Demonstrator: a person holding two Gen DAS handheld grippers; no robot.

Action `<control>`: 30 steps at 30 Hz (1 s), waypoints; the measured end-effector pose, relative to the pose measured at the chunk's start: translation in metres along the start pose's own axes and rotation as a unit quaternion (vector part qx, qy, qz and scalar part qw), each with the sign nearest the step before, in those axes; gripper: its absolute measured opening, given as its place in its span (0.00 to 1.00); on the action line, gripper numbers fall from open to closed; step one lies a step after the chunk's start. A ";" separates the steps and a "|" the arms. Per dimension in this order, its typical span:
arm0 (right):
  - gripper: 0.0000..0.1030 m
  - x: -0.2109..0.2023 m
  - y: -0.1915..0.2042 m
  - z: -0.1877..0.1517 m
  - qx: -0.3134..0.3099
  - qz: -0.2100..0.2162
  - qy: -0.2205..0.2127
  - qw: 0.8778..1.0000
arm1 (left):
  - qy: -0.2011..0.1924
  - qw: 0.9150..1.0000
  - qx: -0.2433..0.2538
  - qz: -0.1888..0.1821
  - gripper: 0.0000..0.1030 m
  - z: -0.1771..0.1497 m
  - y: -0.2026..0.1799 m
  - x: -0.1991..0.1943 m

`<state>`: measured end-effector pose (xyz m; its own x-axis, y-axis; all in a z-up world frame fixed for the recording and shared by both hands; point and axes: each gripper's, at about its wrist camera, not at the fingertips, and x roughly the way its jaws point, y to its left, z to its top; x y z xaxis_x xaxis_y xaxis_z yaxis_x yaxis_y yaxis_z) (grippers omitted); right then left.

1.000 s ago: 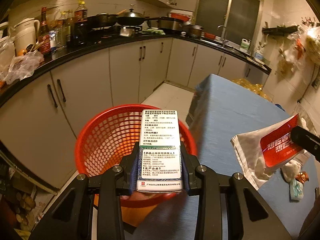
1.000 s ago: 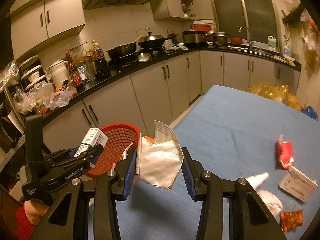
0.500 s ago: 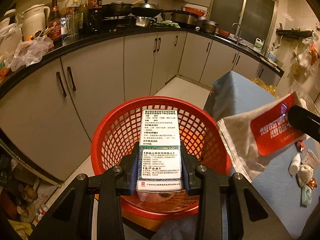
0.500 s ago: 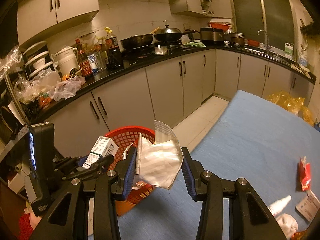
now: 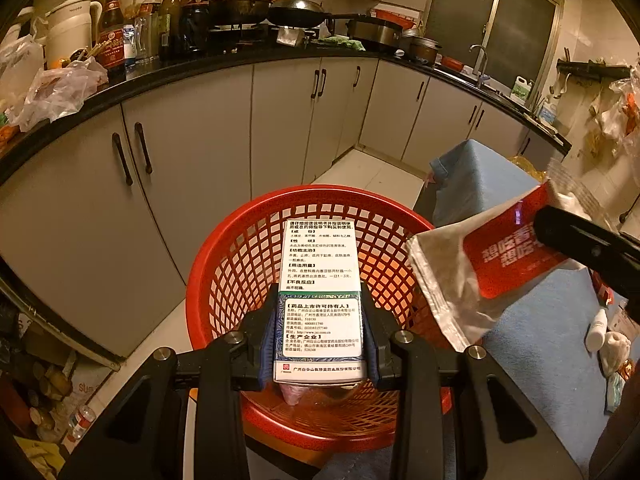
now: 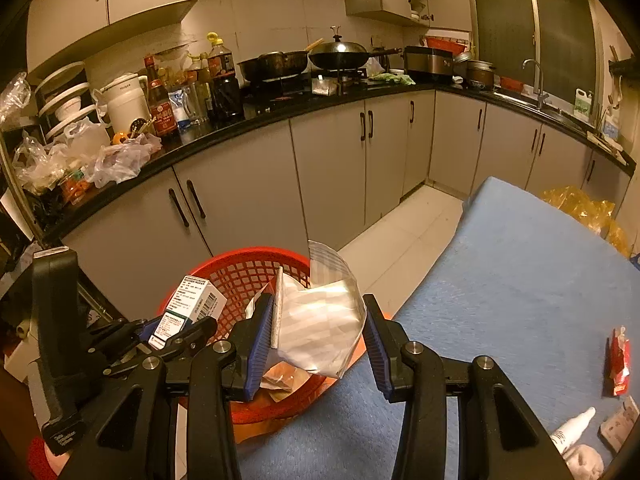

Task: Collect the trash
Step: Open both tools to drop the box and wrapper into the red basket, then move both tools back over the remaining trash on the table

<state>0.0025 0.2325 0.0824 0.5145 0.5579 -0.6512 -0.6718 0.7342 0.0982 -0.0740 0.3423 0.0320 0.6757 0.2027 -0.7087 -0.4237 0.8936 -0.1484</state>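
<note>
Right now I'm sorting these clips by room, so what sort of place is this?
A home kitchen, most likely: a lidded wok on the stove, a faucet over the sink, and sauce bottles crowding a black countertop above grey cabinets.

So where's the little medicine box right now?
The medicine box is pinched in the left gripper, right above the red basket. In the right wrist view it sits at lower left, beside the silvery bag.

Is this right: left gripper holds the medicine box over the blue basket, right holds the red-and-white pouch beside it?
One error: the basket is red, not blue; the blue surface is the tablecloth. The left wrist view shows the left gripper holding the medicine box over it, and the right gripper holding the pouch alongside.
</note>
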 end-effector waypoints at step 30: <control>0.72 -0.084 -0.076 -0.048 0.090 -0.040 -0.033 0.995 | -0.023 0.996 0.062 -0.063 0.68 -0.019 -0.075 -0.045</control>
<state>-0.0153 0.1117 0.0939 0.6005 0.5155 -0.6113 -0.5249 0.8308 0.1850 -0.0842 0.2580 0.0617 0.7469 0.1019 -0.6571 -0.2586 0.9549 -0.1458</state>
